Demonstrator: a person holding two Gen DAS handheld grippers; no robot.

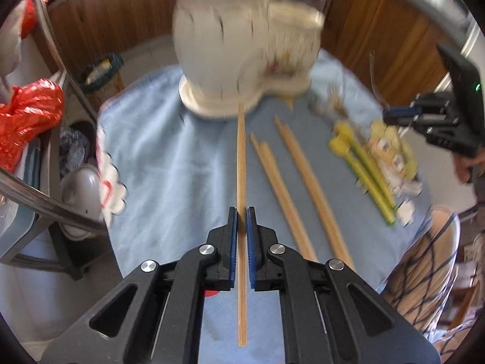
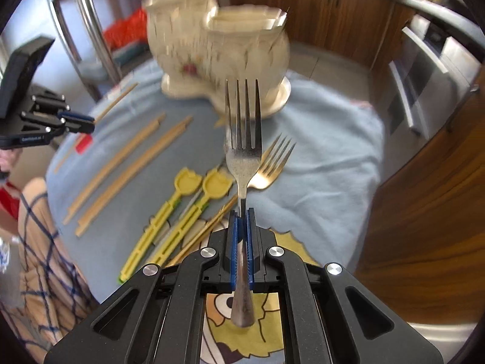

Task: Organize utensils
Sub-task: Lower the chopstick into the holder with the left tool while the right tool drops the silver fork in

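My left gripper (image 1: 242,212) is shut on a pair of thin wooden chopsticks (image 1: 241,163) that points straight at the white ceramic two-cup holder (image 1: 239,57). My right gripper (image 2: 242,215) is shut on a silver fork (image 2: 244,139), tines up, in front of the same holder (image 2: 224,57). Two more pairs of wooden chopsticks (image 1: 291,188) lie on the blue cloth (image 1: 169,157). Two yellow-green utensils (image 2: 178,212) and a second fork (image 2: 272,163) lie on the cloth too. The right gripper shows in the left wrist view (image 1: 394,118), the left gripper in the right wrist view (image 2: 81,124).
The round table is covered by the blue cloth with a cartoon print (image 2: 224,327). A red bag (image 1: 27,121) and a grey bin (image 1: 81,194) sit left of the table. Wooden cabinets (image 2: 333,15) and an oven (image 2: 424,69) stand behind. A person's checked clothing (image 2: 45,257) is at the table edge.
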